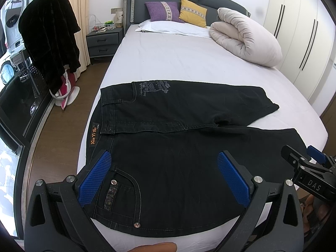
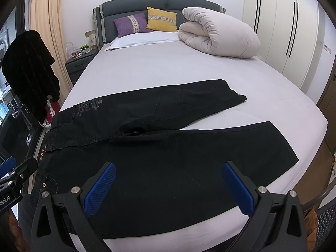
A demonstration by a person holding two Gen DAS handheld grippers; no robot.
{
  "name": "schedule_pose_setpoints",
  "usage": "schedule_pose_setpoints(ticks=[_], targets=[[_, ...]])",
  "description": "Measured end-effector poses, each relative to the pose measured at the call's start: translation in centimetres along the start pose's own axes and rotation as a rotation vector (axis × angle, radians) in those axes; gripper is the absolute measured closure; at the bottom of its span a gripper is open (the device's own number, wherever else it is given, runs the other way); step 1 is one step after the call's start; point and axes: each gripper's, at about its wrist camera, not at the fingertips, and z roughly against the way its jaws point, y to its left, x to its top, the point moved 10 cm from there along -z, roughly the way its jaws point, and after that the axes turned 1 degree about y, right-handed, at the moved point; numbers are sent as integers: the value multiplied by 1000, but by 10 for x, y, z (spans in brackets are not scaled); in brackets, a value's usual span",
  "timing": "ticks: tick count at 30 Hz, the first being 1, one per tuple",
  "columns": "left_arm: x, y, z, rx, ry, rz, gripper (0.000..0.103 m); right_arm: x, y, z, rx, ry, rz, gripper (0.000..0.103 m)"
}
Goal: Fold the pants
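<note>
Black jeans (image 1: 168,147) lie spread flat across the foot of the bed (image 1: 168,63), waistband at the left, both legs pointing right and apart. My left gripper (image 1: 164,157) is open, hovering above the near leg's hip and back pocket. My right gripper (image 2: 169,169) is open above the near leg's middle; the jeans (image 2: 168,147) fill that view too. The right gripper also shows at the right edge of the left wrist view (image 1: 304,159). The left gripper shows at the left edge of the right wrist view (image 2: 12,174).
A rolled duvet (image 1: 245,35) and pillows (image 1: 163,10) lie at the bed's head. A nightstand (image 1: 104,40) and a dark coat on a rack (image 1: 50,42) stand left of the bed. Wardrobe doors (image 1: 298,31) line the right wall.
</note>
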Motion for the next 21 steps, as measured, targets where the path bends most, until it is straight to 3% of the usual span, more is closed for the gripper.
schedule_pose_setpoints(ticks=[21], targets=[[0,0,0,-1,2,2,0,-4,3,-2,-2,6,10,0]])
